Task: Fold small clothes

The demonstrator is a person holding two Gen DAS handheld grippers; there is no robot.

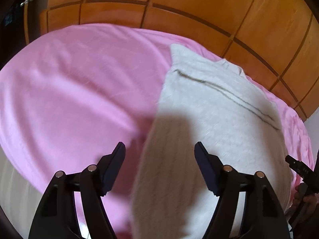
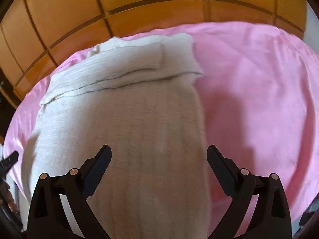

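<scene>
**Both claws spread above a white knitted garment on a bed**

The white knitted garment (image 1: pixel 209 107) lies flat on the pink blanket (image 1: pixel 79 83) that covers the bed, running from the near edge toward the wooden headboard (image 1: pixel 179 4). A thin dark line crosses its far part, where a fold shows. The left claw (image 1: pixel 159 146) stands spread above the garment's left edge, one finger over the blanket, the other over the knit; nothing is pinched. The right claw (image 2: pixel 159 149) is likewise spread, its left finger over the garment and its right finger over the blanket beside the garment's right edge, holding nothing. Both views are motion-blurred.
</scene>
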